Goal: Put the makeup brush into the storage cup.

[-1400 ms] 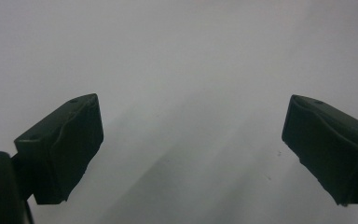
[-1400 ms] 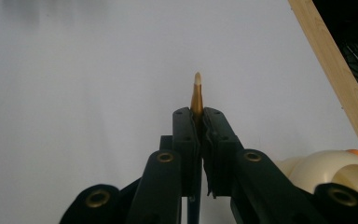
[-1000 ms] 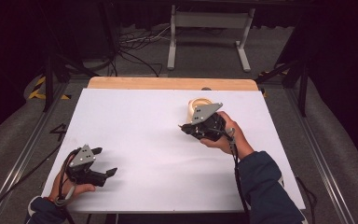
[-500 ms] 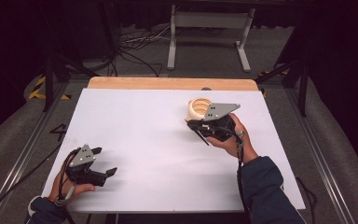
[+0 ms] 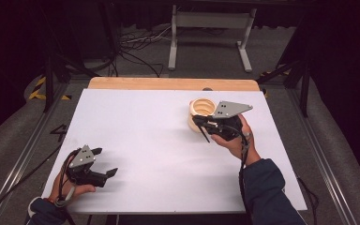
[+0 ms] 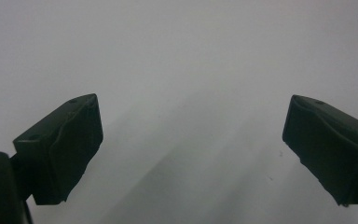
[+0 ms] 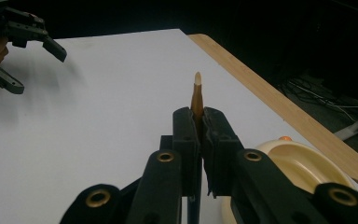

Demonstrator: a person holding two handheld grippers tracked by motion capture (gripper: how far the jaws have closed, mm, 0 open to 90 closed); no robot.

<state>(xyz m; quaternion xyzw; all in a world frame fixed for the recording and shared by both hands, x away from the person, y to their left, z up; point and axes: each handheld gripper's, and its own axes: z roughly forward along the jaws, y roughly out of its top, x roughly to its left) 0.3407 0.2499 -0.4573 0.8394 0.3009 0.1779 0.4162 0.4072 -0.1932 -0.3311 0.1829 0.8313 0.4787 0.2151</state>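
Note:
My right gripper point(image 7: 198, 114) is shut on a thin tan wooden piece point(image 7: 196, 93), seen edge-on and sticking out past the pads with a pointed tip. In the high view the right gripper point(image 5: 199, 122) is held above the right side of the white table point(image 5: 145, 136), just in front of a cream round container point(image 5: 201, 107). That container point(image 7: 303, 168) lies right beside the jaws in the right gripper view. My left gripper point(image 5: 105, 161) rests low at the near left, open, its pads point(image 6: 60, 144) wide apart over bare white surface.
A wooden strip point(image 5: 168, 83) runs along the table's far edge. Beyond it stand a metal stand point(image 5: 211, 28) and cables on the dark floor. Metal rails point(image 5: 23, 154) flank the table. The left gripper point(image 7: 37, 70) sits far off in the right gripper view.
The right hand has shifted a little to the right and turned, staying by the cream container. The left hand and its gripper have kept still.

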